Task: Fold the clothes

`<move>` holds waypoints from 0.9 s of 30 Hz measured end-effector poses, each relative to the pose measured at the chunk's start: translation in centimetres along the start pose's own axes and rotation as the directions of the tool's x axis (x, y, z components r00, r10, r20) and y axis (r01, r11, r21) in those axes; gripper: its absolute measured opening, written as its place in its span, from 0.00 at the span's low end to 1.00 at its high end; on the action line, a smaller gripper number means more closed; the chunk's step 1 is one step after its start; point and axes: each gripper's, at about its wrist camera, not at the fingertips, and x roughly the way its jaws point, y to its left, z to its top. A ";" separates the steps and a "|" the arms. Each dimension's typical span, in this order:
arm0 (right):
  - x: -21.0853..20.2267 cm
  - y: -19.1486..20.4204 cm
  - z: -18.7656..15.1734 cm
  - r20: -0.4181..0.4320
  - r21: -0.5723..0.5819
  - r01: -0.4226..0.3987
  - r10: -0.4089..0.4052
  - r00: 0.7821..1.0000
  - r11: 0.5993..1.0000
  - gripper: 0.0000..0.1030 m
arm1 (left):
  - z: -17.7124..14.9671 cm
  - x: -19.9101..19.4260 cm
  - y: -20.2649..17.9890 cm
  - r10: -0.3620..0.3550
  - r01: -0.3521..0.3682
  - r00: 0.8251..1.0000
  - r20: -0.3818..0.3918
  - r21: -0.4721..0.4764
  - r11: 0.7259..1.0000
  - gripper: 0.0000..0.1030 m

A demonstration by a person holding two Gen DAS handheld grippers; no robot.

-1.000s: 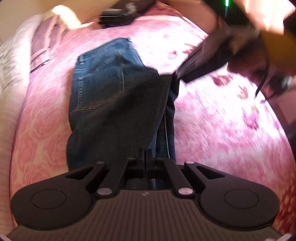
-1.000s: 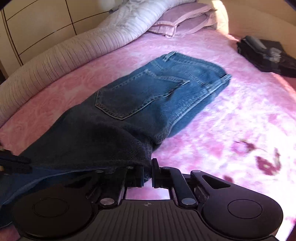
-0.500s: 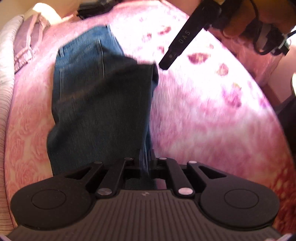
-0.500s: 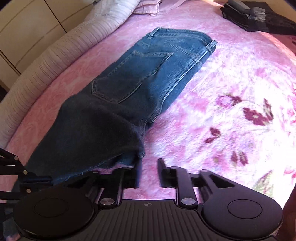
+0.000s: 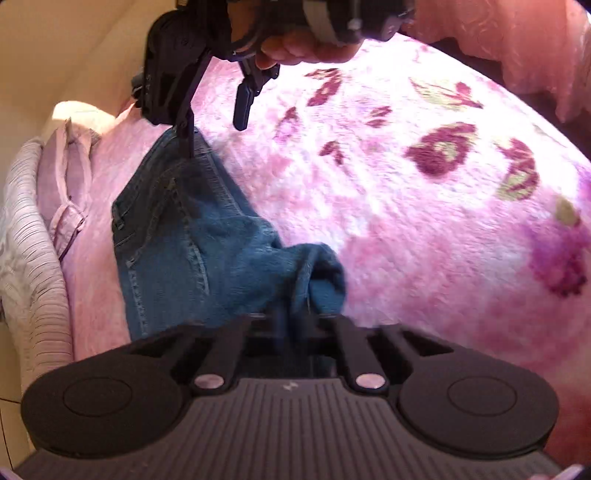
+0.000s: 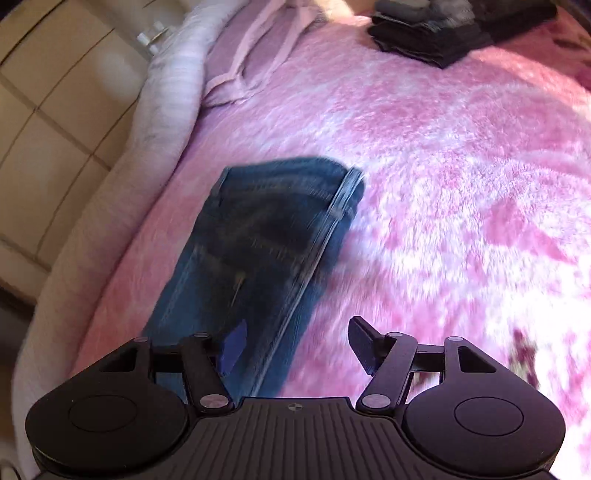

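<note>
Mid-fold on the jeans [image 5: 177, 236] lying near the bed [image 5: 406, 229] edge by the pillows: left claw [image 5: 295, 321] clamped on a bunched hem, right claw [image 6: 295, 347] just opened and empty, needing a fresh grip.

you're in a home bedroom: fuzzy pink floral bedspread [image 6: 424, 155], pale lilac pillow [image 5: 68, 184], white ribbed quilt [image 5: 27, 258].

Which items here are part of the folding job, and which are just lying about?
In the job:
- blue jeans
- left gripper, shut on the jeans' end
- right gripper, jaws just opened, nothing between them

Lying about:
- dark folded clothes
- lilac pillows
- pink floral blanket
</note>
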 end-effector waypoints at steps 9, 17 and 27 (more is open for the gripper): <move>5.1 -4.2 6.3 -0.029 0.216 -0.068 0.076 0.997 0.974 0.29 | -2.0 -1.6 1.6 0.007 -0.004 0.999 0.054 -0.054 0.999 0.00; 7.3 -3.6 10.1 -0.131 0.105 -0.029 0.043 0.990 0.994 0.27 | 0.0 0.7 0.3 -0.032 0.033 0.999 0.026 -0.038 0.999 0.00; -1.6 -2.1 2.9 -0.131 0.050 -0.103 0.109 0.985 0.993 0.57 | -4.6 -3.0 6.2 -0.005 0.006 1.000 0.004 -0.322 0.947 0.11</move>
